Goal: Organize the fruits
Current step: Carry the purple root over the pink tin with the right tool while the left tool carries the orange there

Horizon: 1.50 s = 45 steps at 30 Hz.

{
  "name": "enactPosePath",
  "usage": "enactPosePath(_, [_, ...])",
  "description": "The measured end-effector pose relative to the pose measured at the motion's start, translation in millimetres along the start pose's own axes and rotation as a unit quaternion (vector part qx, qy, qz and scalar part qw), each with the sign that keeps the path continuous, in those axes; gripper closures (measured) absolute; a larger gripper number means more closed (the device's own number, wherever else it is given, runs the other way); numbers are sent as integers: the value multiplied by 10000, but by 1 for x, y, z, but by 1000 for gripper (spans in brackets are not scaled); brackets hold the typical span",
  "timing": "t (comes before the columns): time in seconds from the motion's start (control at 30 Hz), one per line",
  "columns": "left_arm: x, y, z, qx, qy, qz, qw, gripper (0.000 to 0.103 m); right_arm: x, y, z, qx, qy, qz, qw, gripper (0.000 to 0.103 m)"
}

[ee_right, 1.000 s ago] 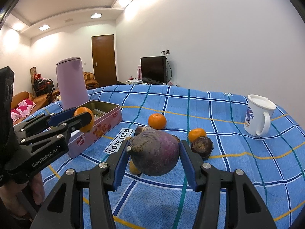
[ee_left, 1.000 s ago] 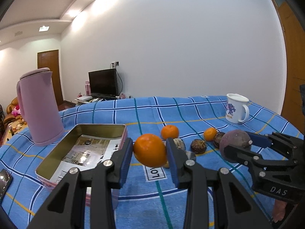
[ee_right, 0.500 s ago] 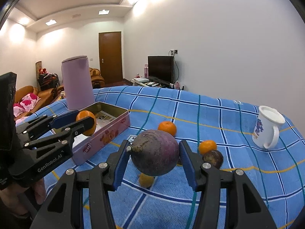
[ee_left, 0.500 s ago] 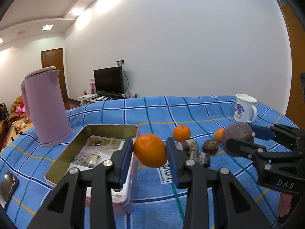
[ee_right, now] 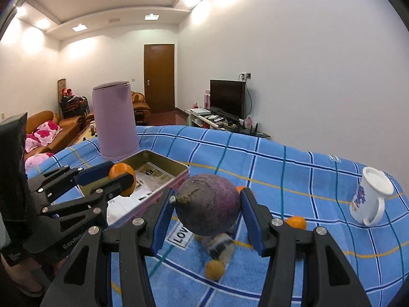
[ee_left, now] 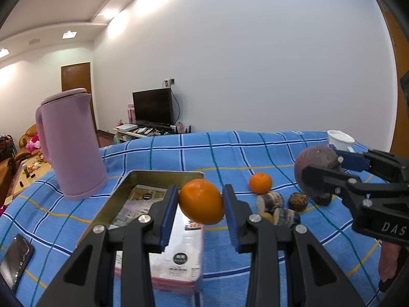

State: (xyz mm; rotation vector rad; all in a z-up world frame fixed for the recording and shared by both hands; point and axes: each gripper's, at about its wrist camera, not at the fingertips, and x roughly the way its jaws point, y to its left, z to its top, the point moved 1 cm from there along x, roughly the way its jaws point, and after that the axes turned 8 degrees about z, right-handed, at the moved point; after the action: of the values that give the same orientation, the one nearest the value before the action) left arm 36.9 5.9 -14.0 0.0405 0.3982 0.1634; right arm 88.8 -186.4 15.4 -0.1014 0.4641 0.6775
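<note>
My left gripper is shut on an orange and holds it in the air over the right rim of an open metal tin. My right gripper is shut on a large purple round fruit, lifted above the blue checked cloth. That fruit and gripper also show at the right of the left wrist view. The orange and the tin show in the right wrist view. Loose fruits lie on the cloth: a small orange, dark pieces and a brown one.
A pink kettle stands behind the tin at the left. A white mug stands at the right. A phone lies at the near left edge. A small orange and a yellow fruit lie under my right gripper.
Both grippers have risen and swung left with their fruits. The orange now hangs over the tin's right rim; the purple fruit is nearer the tin.
</note>
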Motion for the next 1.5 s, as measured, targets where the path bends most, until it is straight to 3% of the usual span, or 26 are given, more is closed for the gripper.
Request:
enactPosePath(0.63, [41,62,6,-64,592,287,9978,66,67,33,40,-182,273,514,9981,49])
enactPosePath(0.97, [63,76,0,49,882,431,9952,66,119,46,34,-62,676,782,9946,49])
enactPosePath(1.5, [83,85,-7,169,1164,497,9918,66,150,56,23,-34,976,882,9913,49])
